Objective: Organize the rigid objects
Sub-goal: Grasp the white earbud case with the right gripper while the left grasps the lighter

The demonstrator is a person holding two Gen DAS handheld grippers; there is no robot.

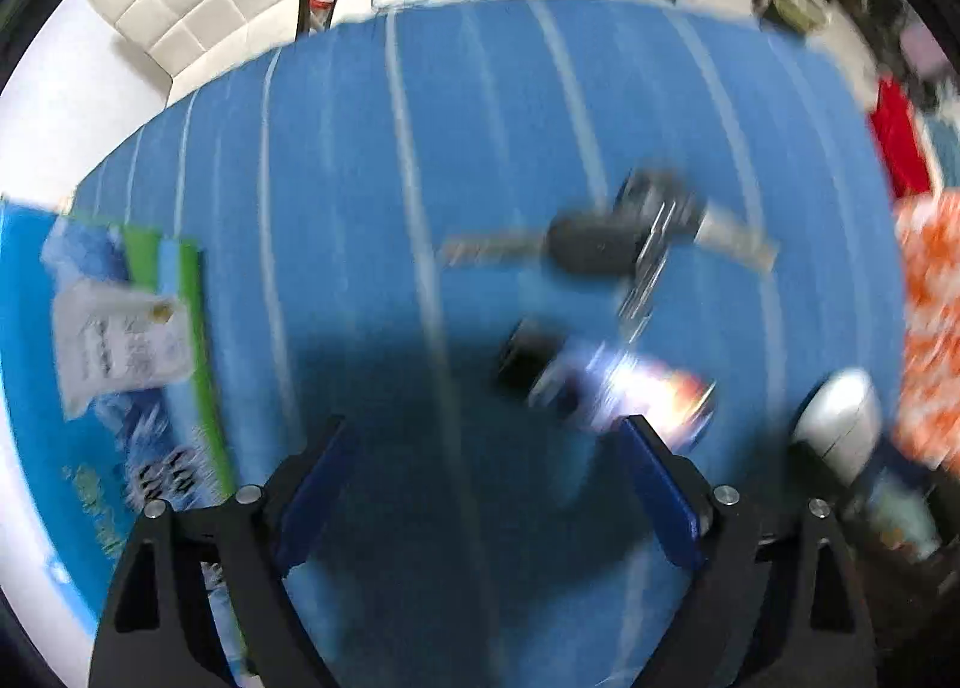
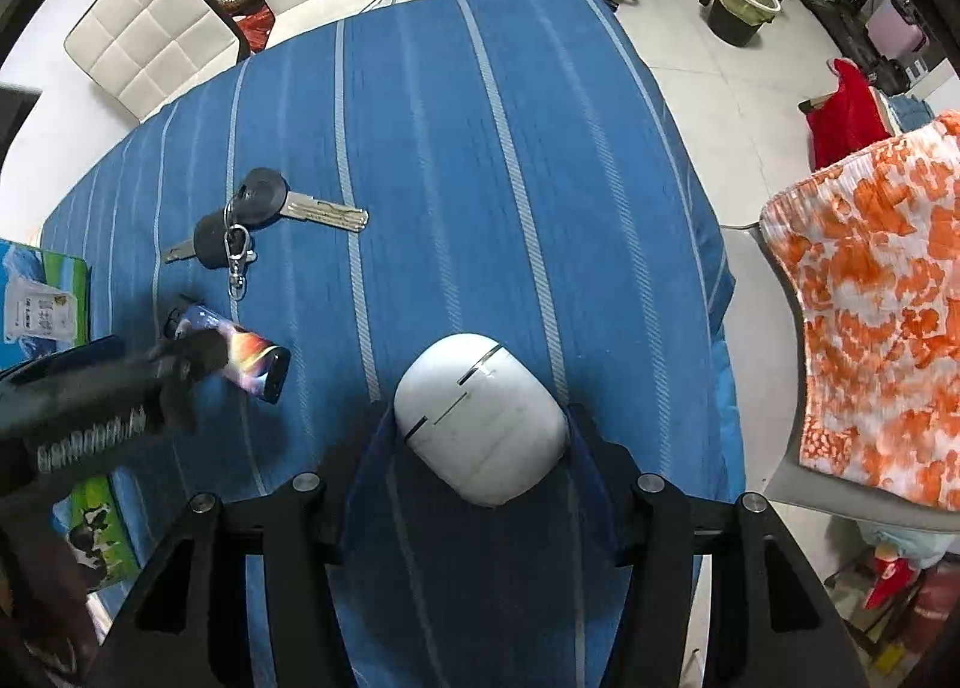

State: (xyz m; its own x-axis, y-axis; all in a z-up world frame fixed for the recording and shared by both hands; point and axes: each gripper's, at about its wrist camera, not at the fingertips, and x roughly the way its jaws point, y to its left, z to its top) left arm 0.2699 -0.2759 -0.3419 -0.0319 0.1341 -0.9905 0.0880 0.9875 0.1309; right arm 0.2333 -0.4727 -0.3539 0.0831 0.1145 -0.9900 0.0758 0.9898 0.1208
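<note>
While the white case lay at lower centre of the right wrist view on the blue striped bench, the right gripper was seen with its jaws half closed against the case's flanks. Blurred in its own view, the left gripper was held wide open and empty beside the patterned lighter. A square, centred squeeze was judged best, so the smooth shell would not slip.

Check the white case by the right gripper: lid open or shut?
Shut. The white case shows only a thin seam line, no gap, lying flat on the blue cloth.
</note>
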